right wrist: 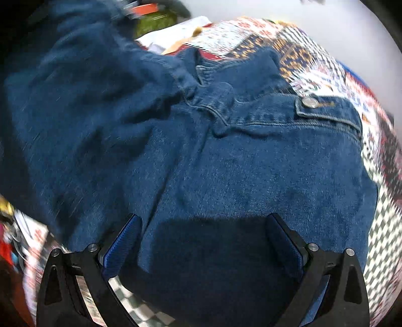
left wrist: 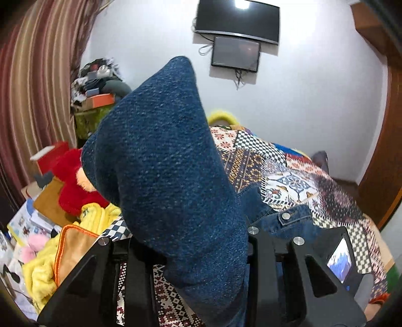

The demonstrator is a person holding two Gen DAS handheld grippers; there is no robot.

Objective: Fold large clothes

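A dark blue denim jacket [right wrist: 251, 163] lies on a patchwork bedspread [right wrist: 314, 63]. In the left wrist view a fold of the jacket [left wrist: 163, 163] rises between the fingers of my left gripper [left wrist: 201, 251], which is shut on it and holds it lifted; the fingertips are hidden by cloth. More of the jacket with a metal button [left wrist: 286, 215] lies beyond. My right gripper [right wrist: 203, 241] is open just above the jacket's body, its blue-padded fingers [right wrist: 284, 244] wide apart. A pocket flap with a button [right wrist: 309, 102] lies ahead of it.
The patchwork bedspread [left wrist: 289, 176] covers the bed. A red plush toy [left wrist: 72, 181], yellow cloth [left wrist: 45, 271] and piled boxes [left wrist: 98, 100] crowd the left side. Striped curtains [left wrist: 30, 88] hang at left. Two screens [left wrist: 236, 22] are on the white wall. A wooden door [left wrist: 384, 151] is right.
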